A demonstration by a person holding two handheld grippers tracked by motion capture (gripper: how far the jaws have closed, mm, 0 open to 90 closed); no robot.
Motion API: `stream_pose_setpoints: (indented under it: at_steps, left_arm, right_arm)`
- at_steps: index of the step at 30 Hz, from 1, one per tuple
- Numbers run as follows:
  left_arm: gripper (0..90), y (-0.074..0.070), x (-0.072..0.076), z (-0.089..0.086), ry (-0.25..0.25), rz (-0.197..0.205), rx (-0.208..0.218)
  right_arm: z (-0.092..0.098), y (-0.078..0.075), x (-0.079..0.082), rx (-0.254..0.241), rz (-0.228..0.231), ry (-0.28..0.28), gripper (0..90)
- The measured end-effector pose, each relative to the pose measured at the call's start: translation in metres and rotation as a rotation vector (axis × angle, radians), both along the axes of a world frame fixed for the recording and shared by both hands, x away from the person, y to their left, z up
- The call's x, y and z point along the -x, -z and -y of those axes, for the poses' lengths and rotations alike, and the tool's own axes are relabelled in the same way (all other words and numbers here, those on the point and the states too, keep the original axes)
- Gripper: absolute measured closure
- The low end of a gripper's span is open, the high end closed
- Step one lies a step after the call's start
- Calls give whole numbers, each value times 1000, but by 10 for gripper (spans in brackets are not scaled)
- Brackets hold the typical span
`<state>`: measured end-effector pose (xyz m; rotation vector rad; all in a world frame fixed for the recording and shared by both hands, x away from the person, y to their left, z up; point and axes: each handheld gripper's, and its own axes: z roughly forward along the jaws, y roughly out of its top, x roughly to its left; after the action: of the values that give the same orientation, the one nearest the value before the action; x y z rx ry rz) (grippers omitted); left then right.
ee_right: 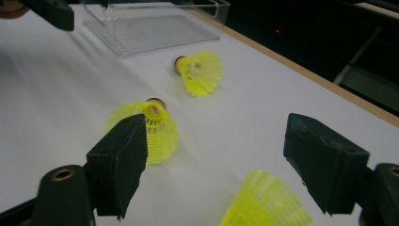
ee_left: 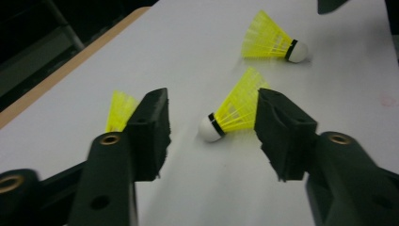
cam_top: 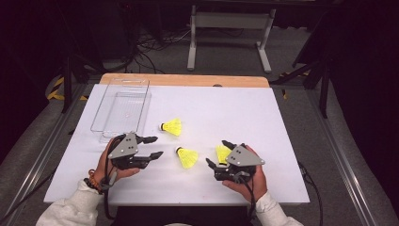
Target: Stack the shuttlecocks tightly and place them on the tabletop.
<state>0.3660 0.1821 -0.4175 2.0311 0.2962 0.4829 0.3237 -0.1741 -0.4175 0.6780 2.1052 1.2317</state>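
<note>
I have both tools spread and empty over the counter [cam_top: 263,108], left tool [cam_top: 153,147] facing the middle shuttlecock [cam_top: 187,157], right tool [cam_top: 219,153] straddling another shuttlecock [cam_top: 223,153].

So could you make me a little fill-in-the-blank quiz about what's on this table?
1. The number of yellow shuttlecocks on the table is ____.
2. The clear tray holds ____ shuttlecocks.
3. The left gripper has its jaws ____, with nothing between them.
4. The shuttlecock between the jaws of the right gripper is coloured ____.

Missing words: three; no; open; yellow
</note>
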Motion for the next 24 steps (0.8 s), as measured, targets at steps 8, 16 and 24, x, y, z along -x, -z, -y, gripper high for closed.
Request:
stream_pose_setpoints:
  at_steps: [8, 16, 24]
  left_arm:
    - [217, 21, 23, -44, -88, -1, 68]
    - [132, 33, 38, -75, -148, -37, 136]
    - [100, 41, 48, -96, -194, -49, 149]
  right_arm:
    - [-41, 27, 9, 118, -76, -86, 342]
    - [-61, 46, 1, 139, -216, -135, 350]
    - [-83, 52, -8, 132, -252, -154, 362]
